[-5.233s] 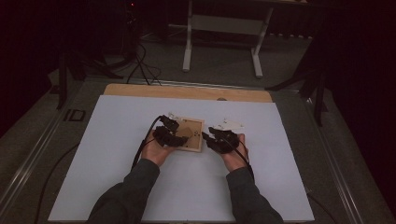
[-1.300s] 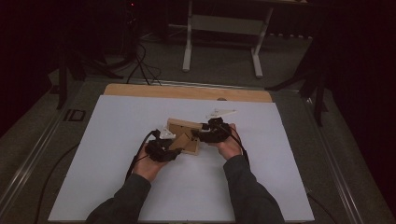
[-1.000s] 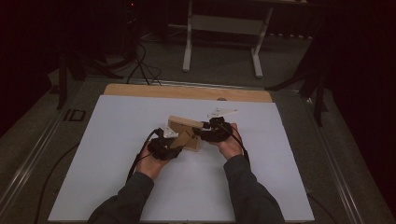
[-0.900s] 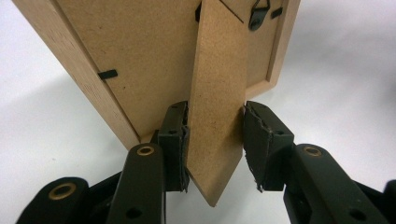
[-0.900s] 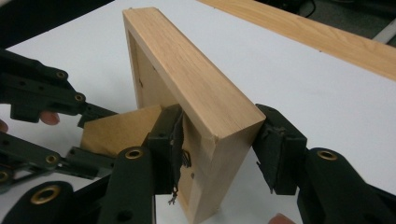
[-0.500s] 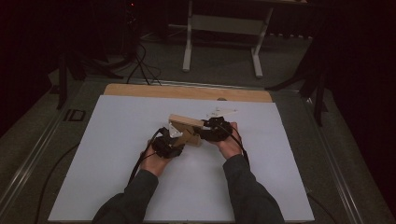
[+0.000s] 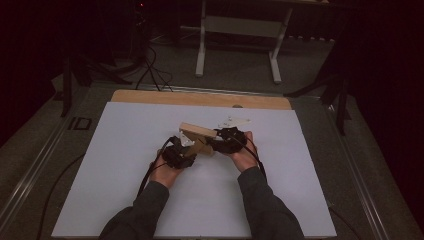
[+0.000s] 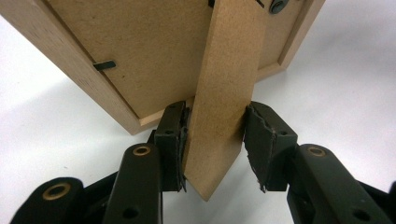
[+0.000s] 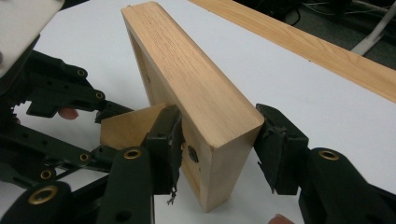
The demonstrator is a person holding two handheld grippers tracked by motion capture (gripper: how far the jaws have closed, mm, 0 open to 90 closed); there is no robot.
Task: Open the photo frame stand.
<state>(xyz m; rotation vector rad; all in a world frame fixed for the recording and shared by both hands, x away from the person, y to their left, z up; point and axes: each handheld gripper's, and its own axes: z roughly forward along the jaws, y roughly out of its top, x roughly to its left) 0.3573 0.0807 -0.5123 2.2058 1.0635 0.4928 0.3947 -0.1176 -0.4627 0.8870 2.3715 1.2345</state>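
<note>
A light wooden picture frame stands tilted on its edge at the middle of the white sheet. Its fibreboard back faces my left gripper. A fibreboard stand leg hangs off that back, and my left gripper is shut on the leg's two edges near its tip. My right gripper is shut across the frame's thick corner, one pad on the back and one on the front. In the high view, the left gripper sits low on the frame's left and the right gripper on its right.
Small white flat pieces lie on the sheet just behind the frame. A bare wooden strip of the table runs along the far edge. Beyond it stand a white metal leg frame and floor cables.
About five seconds ago the frame lay flat between the hands; now it stands up on its edge. Over the last second the left gripper crept slightly in towards the frame; the right one kept still.
</note>
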